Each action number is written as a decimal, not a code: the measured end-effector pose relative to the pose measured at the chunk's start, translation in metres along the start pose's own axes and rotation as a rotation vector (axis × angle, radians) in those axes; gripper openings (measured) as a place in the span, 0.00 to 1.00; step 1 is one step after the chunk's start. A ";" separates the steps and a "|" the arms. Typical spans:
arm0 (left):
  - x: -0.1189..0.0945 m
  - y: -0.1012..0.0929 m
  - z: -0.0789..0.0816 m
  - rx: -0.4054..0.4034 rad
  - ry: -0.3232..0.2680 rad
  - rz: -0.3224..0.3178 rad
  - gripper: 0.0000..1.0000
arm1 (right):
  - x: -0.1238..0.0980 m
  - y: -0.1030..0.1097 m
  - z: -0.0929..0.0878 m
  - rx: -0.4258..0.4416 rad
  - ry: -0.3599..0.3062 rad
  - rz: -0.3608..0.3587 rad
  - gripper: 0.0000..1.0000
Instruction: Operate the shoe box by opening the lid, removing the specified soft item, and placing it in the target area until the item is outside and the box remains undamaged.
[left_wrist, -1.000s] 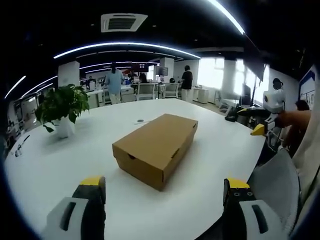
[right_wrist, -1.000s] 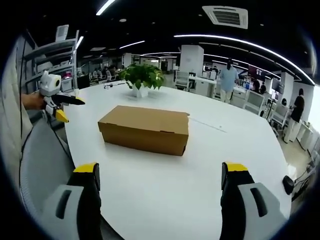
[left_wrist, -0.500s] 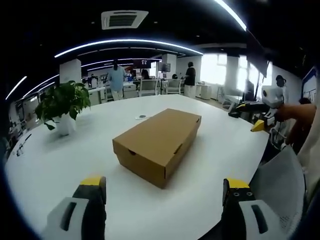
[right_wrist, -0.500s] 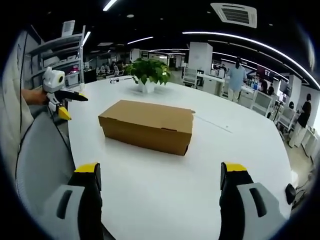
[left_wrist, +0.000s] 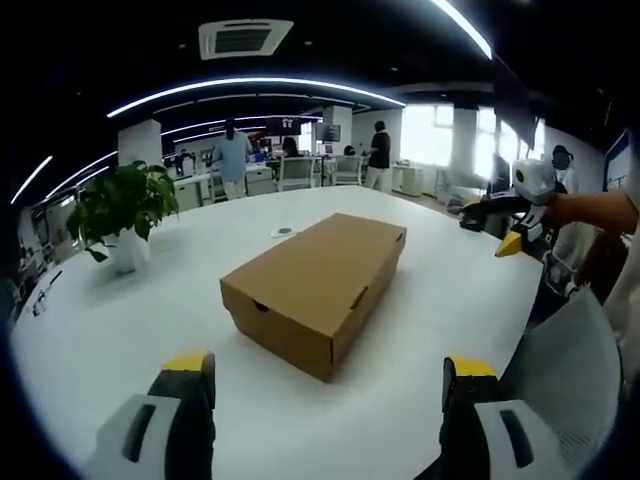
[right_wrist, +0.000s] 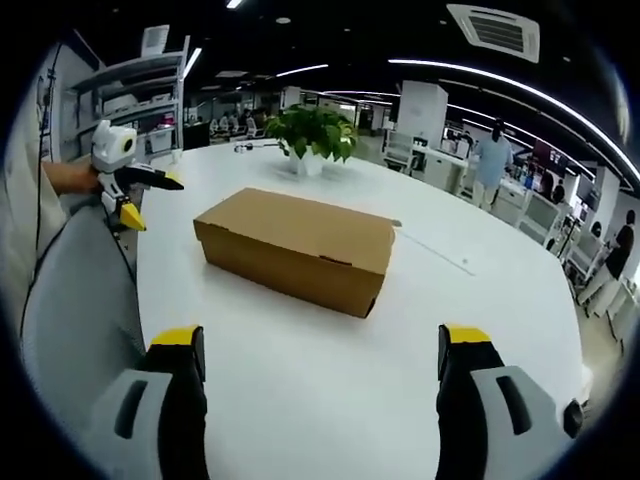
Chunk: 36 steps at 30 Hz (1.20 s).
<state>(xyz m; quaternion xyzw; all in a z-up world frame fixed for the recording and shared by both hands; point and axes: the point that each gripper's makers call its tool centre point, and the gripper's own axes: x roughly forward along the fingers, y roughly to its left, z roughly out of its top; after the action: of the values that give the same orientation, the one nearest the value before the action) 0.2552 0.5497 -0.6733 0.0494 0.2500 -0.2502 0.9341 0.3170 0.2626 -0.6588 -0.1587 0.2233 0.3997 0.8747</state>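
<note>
Left gripper view puts the shoe box (left_wrist: 315, 290) at frame centre on the white table (left_wrist: 130, 320), lid shut. My left gripper (left_wrist: 325, 385) stands wide and empty below it; my right gripper (right_wrist: 320, 355) does too. I judge the approach is under way; next I must reach the lid's edge gently.

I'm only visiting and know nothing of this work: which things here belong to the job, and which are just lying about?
For the job:
shoe box, lid shut
left gripper, jaws apart
right gripper, jaws apart

Just there:
potted plant
white table
small dark disc behind the box
</note>
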 end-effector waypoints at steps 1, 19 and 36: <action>0.001 0.000 0.000 0.000 0.001 0.001 0.96 | 0.001 0.000 0.000 -0.003 0.002 0.005 0.91; 0.021 0.007 -0.011 -0.036 0.035 0.014 0.88 | 0.029 -0.005 -0.005 -0.054 0.043 0.088 0.87; 0.039 0.005 -0.015 -0.041 0.062 0.017 0.83 | 0.052 -0.019 -0.004 -0.075 0.062 0.121 0.83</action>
<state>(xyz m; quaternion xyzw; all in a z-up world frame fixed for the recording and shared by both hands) 0.2800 0.5400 -0.7058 0.0400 0.2837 -0.2355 0.9287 0.3602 0.2816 -0.6868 -0.1899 0.2444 0.4548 0.8351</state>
